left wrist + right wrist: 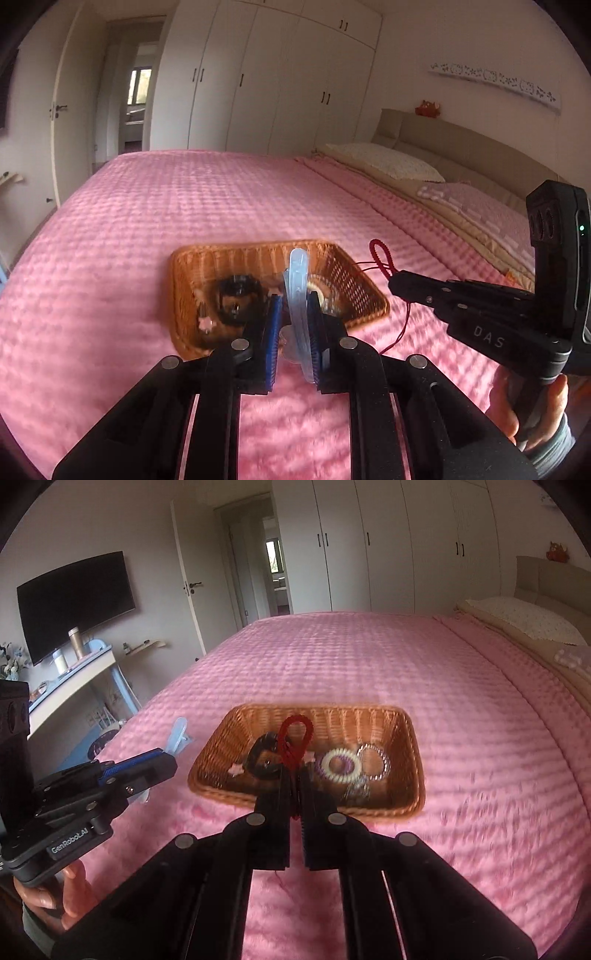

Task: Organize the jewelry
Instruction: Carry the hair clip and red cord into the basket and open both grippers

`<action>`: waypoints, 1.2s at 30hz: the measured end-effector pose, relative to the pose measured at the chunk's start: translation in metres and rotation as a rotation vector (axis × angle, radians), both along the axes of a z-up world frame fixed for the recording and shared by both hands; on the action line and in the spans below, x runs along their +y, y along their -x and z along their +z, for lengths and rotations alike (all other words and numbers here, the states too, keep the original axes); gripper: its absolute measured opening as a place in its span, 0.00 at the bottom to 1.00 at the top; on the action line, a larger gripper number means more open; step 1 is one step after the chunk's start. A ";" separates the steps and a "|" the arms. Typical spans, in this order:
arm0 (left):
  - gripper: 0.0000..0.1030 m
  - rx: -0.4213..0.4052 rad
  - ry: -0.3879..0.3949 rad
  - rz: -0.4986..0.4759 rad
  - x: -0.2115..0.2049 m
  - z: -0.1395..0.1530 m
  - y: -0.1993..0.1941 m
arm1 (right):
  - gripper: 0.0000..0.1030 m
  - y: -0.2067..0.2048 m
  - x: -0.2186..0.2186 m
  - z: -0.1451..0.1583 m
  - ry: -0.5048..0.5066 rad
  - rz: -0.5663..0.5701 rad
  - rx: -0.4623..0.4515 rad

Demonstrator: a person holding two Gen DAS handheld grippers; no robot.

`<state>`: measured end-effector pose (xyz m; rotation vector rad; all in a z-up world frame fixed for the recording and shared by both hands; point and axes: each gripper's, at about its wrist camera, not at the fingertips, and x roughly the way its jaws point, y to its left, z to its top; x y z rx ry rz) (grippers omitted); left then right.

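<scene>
We hold both pieces above the pink bed, each pinched high so it hangs clear of the cover on its way to the basket. Our left tool is clamped on a pale blue clip, which stands upright between the blue pads and rises just ahead of the tips, over the basket's near wall. Our right tool is closed on a red cord; its braided loop sticks up ahead of the tips while the thin strand trails below, likely why we carry it by the knot. The basket lies just ahead of both tools, already holding a black tie, a spiral ring, a silver ring and small pink stars. Readable writing: "GenRobot.AI" on the left tool's body, "DAS" on the right's.
</scene>
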<state>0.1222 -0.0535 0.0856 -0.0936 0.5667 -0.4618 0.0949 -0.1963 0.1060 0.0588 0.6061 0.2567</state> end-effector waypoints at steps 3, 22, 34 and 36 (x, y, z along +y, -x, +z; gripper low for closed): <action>0.12 -0.012 0.023 0.014 -0.006 0.007 -0.033 | 0.03 -0.038 -0.004 0.003 0.000 -0.023 0.008; 0.13 0.146 0.042 0.074 -0.022 -0.085 -0.135 | 0.04 -0.149 -0.009 -0.087 0.012 -0.073 0.229; 0.42 0.088 0.106 0.097 0.003 -0.058 -0.106 | 0.39 -0.104 -0.022 -0.065 -0.059 -0.052 0.175; 0.44 0.071 0.112 0.099 0.005 -0.050 -0.096 | 0.39 -0.086 -0.018 -0.060 -0.041 -0.048 0.155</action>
